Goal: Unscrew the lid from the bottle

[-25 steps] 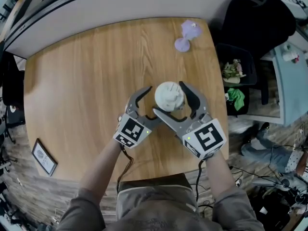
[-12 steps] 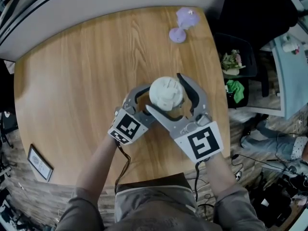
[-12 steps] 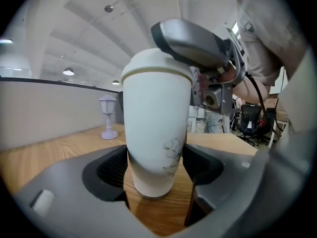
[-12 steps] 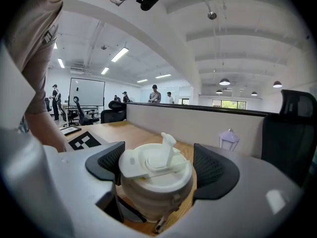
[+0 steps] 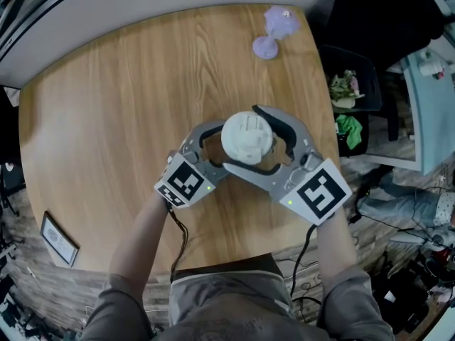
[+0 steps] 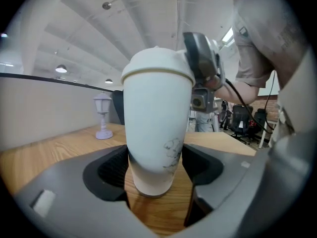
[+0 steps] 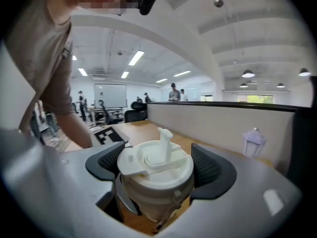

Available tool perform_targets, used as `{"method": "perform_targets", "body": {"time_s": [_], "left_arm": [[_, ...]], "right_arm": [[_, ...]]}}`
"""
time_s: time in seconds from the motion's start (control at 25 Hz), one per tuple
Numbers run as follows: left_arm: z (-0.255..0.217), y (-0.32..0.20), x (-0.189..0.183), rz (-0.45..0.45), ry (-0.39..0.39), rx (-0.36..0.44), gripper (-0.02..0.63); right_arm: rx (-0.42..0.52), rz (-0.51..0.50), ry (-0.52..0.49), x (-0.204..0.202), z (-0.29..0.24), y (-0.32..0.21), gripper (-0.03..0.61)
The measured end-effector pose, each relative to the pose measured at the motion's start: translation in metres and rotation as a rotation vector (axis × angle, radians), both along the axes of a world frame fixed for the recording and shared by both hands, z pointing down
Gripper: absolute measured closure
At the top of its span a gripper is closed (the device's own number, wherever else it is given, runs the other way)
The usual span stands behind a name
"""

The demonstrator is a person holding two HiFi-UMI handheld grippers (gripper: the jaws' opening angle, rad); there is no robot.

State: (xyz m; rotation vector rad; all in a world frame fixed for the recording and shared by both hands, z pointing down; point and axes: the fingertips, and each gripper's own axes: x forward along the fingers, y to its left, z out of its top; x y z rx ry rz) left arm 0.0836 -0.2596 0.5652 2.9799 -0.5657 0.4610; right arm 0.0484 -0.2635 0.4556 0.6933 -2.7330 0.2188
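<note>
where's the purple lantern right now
In the head view the lantern stands near the table's far right corner, well beyond the bottle and apart from it.

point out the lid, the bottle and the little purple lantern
lid [image 7: 153, 162]: right gripper view, on its flat top
bottle [image 6: 154, 128]: left gripper view, middle of the white body
lantern [image 5: 279, 23]: head view, its pale purple top

Left gripper [image 5: 222, 146] and right gripper [image 5: 245, 137] are both grey shells with black ribbed fingers [image 7: 101, 163], checkered black-and-white marker cubes [image 5: 318, 194], skinny black cables [image 5: 184, 234], plus grey-brown sleeves [image 5: 122, 302].
</note>
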Motion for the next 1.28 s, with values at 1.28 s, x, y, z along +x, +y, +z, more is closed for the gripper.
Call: {"method": "perform_targets", "body": {"time_s": [1.28], "left_arm": [[0.001,-0.001,-0.004,-0.309,0.05,0.013,0.288]], "right_arm": [[0.049,0.49,-0.084,0.008,0.001,-0.019,0.058]]}}
